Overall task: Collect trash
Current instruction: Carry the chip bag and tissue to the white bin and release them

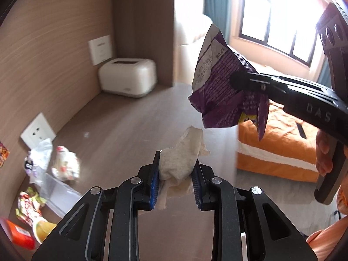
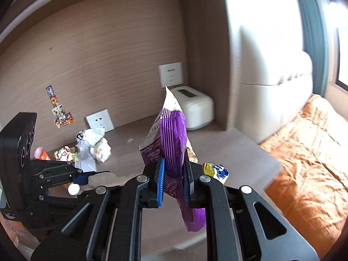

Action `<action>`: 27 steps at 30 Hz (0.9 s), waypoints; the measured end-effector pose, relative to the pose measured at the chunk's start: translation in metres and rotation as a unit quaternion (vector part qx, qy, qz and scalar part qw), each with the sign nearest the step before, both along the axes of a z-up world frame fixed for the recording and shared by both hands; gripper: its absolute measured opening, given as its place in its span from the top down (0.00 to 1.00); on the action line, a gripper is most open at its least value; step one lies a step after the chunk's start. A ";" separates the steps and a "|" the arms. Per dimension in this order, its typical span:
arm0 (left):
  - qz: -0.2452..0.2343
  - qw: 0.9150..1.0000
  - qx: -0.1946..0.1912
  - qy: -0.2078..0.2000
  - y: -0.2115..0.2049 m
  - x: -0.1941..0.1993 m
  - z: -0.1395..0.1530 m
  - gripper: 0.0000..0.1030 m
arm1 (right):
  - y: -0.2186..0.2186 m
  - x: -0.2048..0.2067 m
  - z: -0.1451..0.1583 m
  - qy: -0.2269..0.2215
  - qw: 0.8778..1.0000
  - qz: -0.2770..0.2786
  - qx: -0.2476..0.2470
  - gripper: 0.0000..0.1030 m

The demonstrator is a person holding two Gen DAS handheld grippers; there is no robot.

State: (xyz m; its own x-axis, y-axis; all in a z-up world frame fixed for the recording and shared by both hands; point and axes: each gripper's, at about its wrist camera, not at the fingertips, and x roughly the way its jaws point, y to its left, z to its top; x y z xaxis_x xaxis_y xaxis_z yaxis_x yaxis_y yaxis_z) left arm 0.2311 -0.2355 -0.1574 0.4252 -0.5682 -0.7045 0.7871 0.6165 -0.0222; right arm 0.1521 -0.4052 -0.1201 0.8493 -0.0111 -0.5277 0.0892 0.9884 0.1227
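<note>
My left gripper is shut on a crumpled white tissue and holds it above the brown desk. My right gripper is shut on a purple snack wrapper, held upright in the air. In the left wrist view the right gripper comes in from the right with the purple wrapper hanging from it. In the right wrist view the left gripper shows at the left with the tissue. More trash lies on the desk: crumpled wrappers and a yellow and blue wrapper.
A white box-shaped appliance stands in the desk's back corner. Wall sockets sit on the wood-panel wall. Colourful packets and an orange pack lie at the desk's left. A bed with an orange cover is to the right.
</note>
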 end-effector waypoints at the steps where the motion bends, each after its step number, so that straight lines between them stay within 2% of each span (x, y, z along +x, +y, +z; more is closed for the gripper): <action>1: -0.007 1.000 -0.001 0.004 -0.005 -0.010 0.000 0.75 | -0.005 -0.010 0.001 -0.001 1.000 -0.008 -0.001 0.85; 10: -0.081 0.996 0.001 0.026 -0.053 -0.104 -0.013 0.75 | -0.038 -0.105 -0.003 0.016 0.998 -0.059 0.001 0.85; 17: -0.144 0.988 0.007 0.047 -0.091 -0.163 -0.034 0.75 | -0.058 -0.164 -0.017 0.030 0.995 -0.093 0.011 0.85; 27: -0.206 0.976 0.034 0.068 -0.134 -0.199 -0.076 0.75 | -0.084 -0.216 -0.057 0.052 0.989 -0.133 0.043 0.85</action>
State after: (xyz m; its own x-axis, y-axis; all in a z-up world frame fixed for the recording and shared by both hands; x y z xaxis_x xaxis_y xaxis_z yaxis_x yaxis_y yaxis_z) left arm 0.0323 -0.3695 -0.2338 0.0702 -0.6216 -0.7801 0.9612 0.2515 -0.1139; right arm -0.0642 -0.4896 -0.1771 0.7635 -0.1783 -0.6207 0.3619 0.9141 0.1826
